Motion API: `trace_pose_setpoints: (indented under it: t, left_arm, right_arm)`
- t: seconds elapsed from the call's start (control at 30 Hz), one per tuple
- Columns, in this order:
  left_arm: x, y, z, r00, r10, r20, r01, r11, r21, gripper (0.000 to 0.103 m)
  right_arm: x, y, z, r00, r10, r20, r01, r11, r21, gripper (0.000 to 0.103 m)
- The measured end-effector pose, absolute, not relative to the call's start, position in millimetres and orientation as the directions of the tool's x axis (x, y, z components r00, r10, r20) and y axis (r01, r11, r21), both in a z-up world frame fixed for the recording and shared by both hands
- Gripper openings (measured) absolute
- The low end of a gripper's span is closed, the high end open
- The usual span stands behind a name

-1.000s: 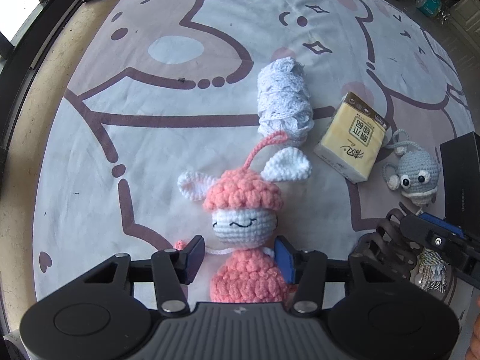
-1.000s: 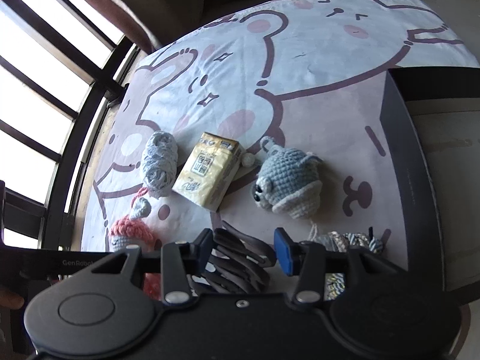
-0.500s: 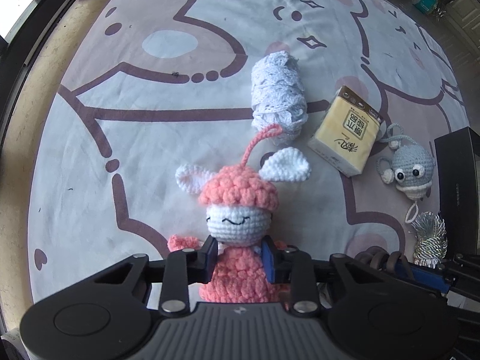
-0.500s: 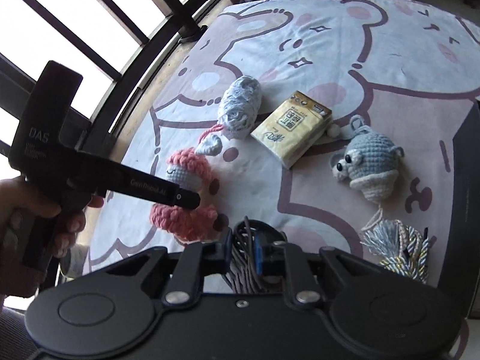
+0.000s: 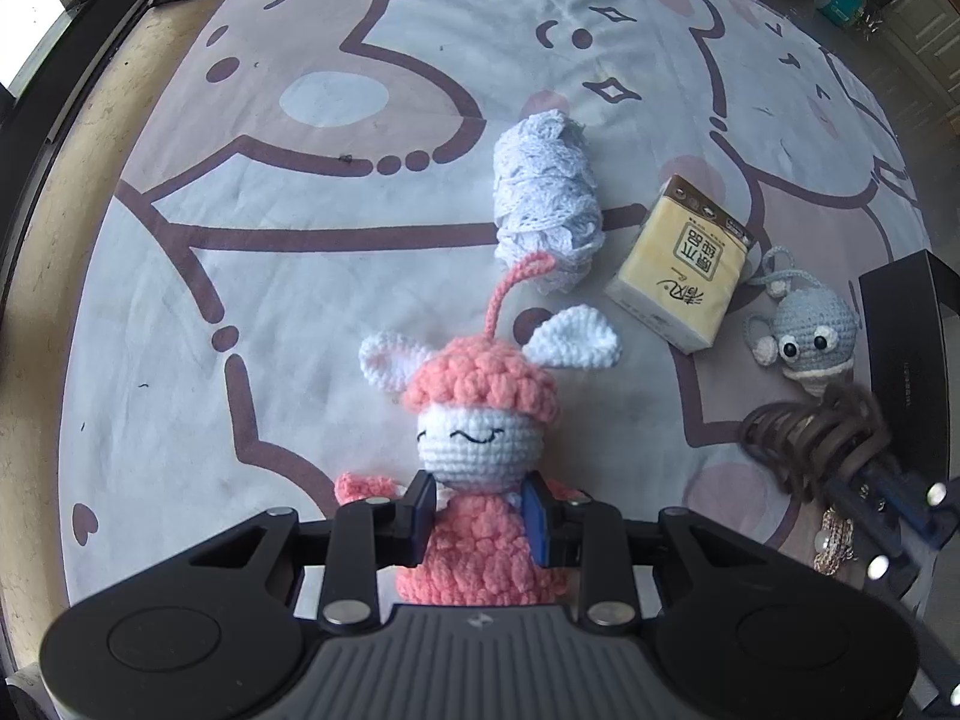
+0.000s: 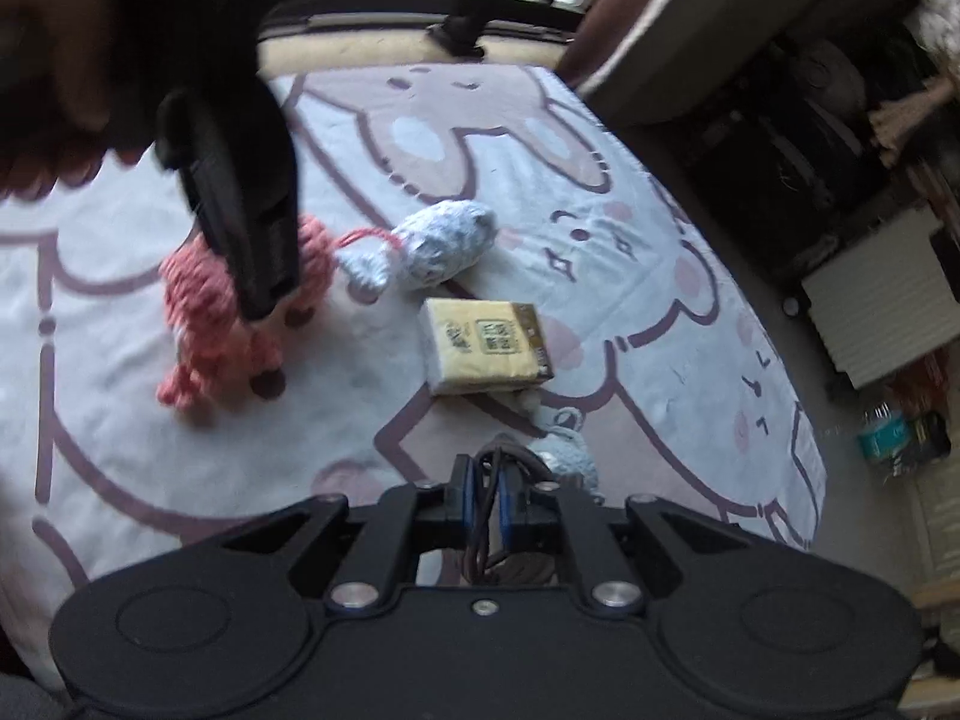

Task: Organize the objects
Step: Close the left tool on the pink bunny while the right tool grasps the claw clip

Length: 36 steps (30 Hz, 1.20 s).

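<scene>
A pink crochet bunny doll [image 5: 480, 396] lies on the cartoon-print sheet [image 5: 300, 276]. My left gripper [image 5: 480, 510] is shut on its pink body just below the white head, a blue pad on each side. In the right wrist view the same doll [image 6: 198, 312] shows under the black left gripper body [image 6: 240, 198]. My right gripper [image 6: 489, 498] is shut on a brown hair claw clip [image 6: 504, 462]. The clip [image 5: 804, 438] hangs blurred above the sheet at the right of the left wrist view.
A pale blue yarn bundle [image 5: 546, 204], a yellow tissue pack [image 5: 681, 264] and a grey crochet mouse [image 5: 807, 342] lie in a row beyond the doll. A black box [image 5: 912, 360] stands at the right edge. A beaded trinket [image 5: 834, 540] lies below the clip. Window frames border the far side.
Left jaws closed onto the doll's body. Right jaws closed on the hair clip, carried it up and sideways, and the wrist rolled so its view swung round.
</scene>
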<state>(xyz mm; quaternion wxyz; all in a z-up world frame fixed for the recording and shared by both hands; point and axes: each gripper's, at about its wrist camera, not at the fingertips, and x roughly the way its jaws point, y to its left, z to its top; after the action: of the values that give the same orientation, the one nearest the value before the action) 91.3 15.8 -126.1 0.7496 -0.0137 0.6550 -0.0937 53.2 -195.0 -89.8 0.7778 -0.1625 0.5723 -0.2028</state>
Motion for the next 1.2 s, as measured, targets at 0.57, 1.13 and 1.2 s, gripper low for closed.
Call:
trace_pose_setpoints:
  t: [0.57,1.13,1.2]
  left_arm:
    - [85.1,13.0,-126.0,0.117,-0.148,-0.982,0.133,0.982,-0.132,0.032]
    - [83.8,13.4,-126.7,0.119,-0.155,-0.981,0.144,0.980,-0.137,0.032]
    - [84.5,14.0,-126.7,0.119,-0.155,-0.981,0.143,0.980,-0.137,0.032]
  right_arm:
    - [29.2,-202.3,-59.8,0.389,-0.071,-0.918,0.455,0.882,0.124,0.035]
    - [18.7,-237.6,-90.8,0.221,-0.213,-0.952,0.953,0.257,0.164,0.061]
    - [23.2,-236.2,-97.3,0.202,-0.215,-0.956,0.962,0.228,0.152,0.061]
